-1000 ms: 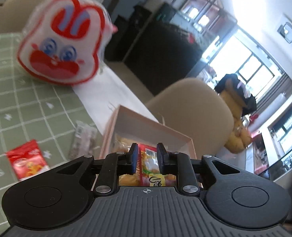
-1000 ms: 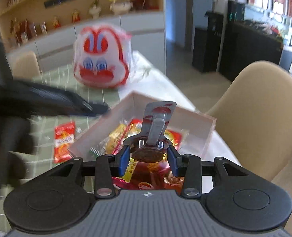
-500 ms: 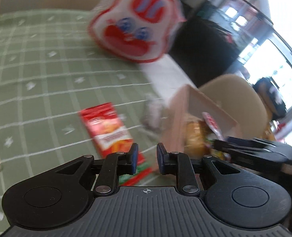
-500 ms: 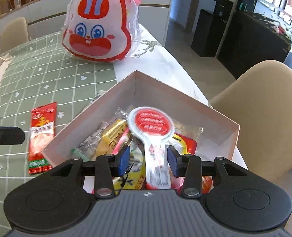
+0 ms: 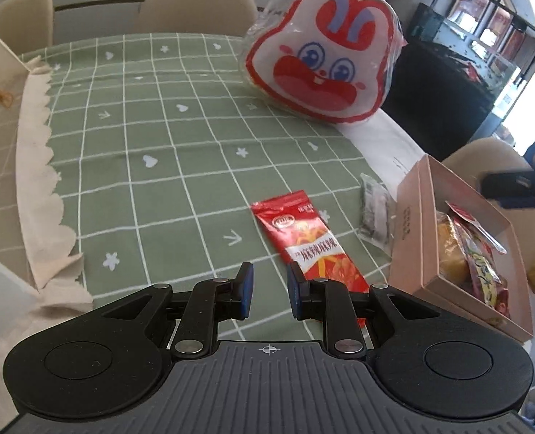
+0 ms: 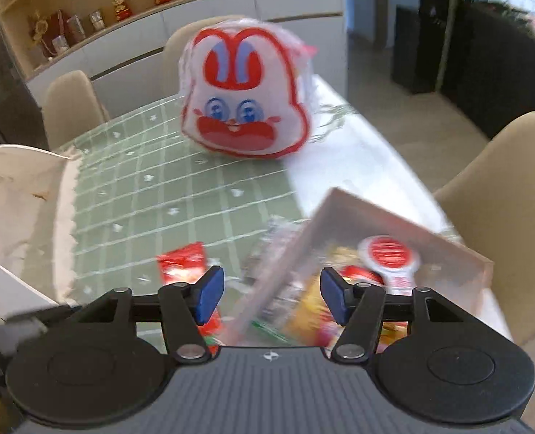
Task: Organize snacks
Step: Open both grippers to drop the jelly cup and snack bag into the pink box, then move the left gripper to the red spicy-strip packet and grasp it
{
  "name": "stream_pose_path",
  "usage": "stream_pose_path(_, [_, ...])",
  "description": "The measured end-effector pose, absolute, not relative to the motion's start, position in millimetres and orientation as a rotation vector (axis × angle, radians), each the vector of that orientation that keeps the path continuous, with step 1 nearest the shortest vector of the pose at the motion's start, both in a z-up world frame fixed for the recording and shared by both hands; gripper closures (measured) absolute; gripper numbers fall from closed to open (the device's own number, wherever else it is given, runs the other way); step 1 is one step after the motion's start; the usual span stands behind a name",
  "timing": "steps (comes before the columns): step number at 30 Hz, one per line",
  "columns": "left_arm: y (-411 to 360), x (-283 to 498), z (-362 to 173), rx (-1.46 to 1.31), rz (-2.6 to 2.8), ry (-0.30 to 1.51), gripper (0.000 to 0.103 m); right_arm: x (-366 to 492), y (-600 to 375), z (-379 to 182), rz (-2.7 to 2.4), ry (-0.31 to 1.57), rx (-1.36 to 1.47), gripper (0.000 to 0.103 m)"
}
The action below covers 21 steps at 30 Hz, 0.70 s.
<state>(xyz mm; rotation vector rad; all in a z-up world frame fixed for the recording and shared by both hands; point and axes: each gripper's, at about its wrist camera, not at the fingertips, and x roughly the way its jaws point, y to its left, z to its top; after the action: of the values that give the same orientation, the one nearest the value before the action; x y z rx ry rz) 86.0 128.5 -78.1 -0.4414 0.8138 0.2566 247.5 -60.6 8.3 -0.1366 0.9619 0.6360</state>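
Note:
A pink cardboard box (image 5: 417, 224) (image 6: 343, 204) on the table holds several snack packs, among them a red-and-white spoon-shaped pack (image 6: 390, 256). A red snack sachet (image 5: 311, 238) (image 6: 182, 264) lies on the green checked cloth left of the box. A clear grey packet (image 5: 376, 209) lies between the sachet and the box. My left gripper (image 5: 269, 291) is open a little and empty, low over the cloth at the sachet's near end. My right gripper (image 6: 271, 294) is open wide and empty above the box's left wall.
A big rabbit-face snack bag (image 5: 321, 54) (image 6: 245, 108) stands at the back of the table. Beige chairs (image 5: 195, 3) (image 6: 502, 195) surround the table. A white scalloped cloth (image 5: 39, 181) lies at the left. The table's right edge is just beyond the box.
My right gripper let go of the spoon-shaped pack in the box, opened wide and drew back leftward. My left gripper swung left from the box to the red sachet.

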Motion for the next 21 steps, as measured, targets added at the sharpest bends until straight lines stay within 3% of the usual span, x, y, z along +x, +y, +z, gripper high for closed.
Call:
stream_pose_path(8, [121.4,93.2,-76.7,-0.479,0.149,0.823,0.08,280.9,15.7,-28.2,0.668,1.042,-0.253,0.045])
stream_pose_path(11, [118.7,94.5,-76.2,-0.48,0.148,0.833,0.08,303.9,42.7,-43.2,0.661,1.098,-0.306,0.065])
stream_pose_path(16, [122.3,96.0,-79.5,-0.496,0.17,0.873,0.08,333.3,71.2,-68.2,0.556,1.096,-0.488,0.065])
stream_pose_path(17, [123.4,96.6,-79.7,-0.497,0.169,0.873,0.08,341.5,74.0,-74.7,0.532,1.104,-0.504,0.069])
stream_pose_path(18, [124.8,97.2,-80.0,-0.499,0.17,0.874,0.08,347.4,75.7,-79.6,0.518,1.108,-0.517,0.087])
stream_pose_path(19, [126.3,97.8,-80.3,-0.503,0.172,0.875,0.08,354.0,78.2,-86.3,0.497,1.109,-0.541,0.095])
stream_pose_path(21, [129.4,99.7,-81.1,-0.512,0.18,0.875,0.08,361.5,82.9,-98.1,0.443,1.092,-0.613,0.097])
